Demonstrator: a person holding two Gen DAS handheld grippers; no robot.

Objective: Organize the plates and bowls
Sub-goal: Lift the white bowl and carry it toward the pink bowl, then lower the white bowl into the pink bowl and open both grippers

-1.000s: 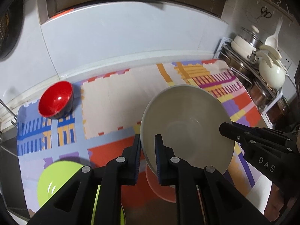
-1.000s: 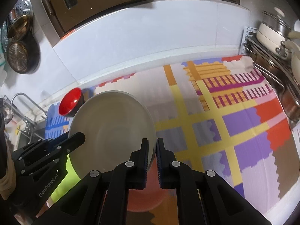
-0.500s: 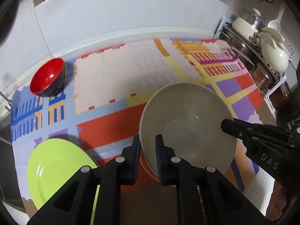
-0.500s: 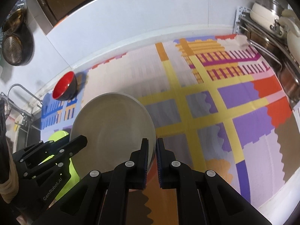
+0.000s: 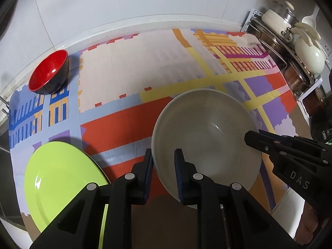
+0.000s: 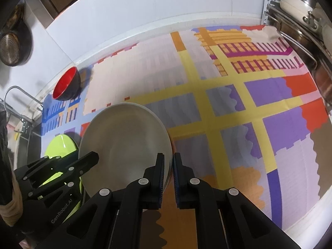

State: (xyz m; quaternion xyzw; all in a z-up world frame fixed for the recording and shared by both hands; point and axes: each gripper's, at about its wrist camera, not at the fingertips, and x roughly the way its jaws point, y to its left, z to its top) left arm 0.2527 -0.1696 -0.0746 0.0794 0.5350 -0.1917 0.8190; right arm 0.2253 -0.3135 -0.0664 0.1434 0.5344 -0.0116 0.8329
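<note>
Over the patterned mat (image 5: 116,62) on the bench, both grippers hold one large grey bowl (image 5: 205,132) by opposite sides of its rim. The left gripper (image 5: 164,174) has its jaws closed on the near-left rim, one inside the wall and one outside; the right gripper (image 6: 168,179) pinches the opposite edge the same way. Two holds probably suit a wide, heavy dish, keeping it level and stopping it swinging. The bowl's mouth faces up, tipped slightly; being round, it has no long axis. It sits just right of the lime-green plate (image 5: 60,178), with the red bowl (image 5: 48,71) well apart at the mat's far-left corner. Whether the grey bowl touches the mat cannot be told.
</note>
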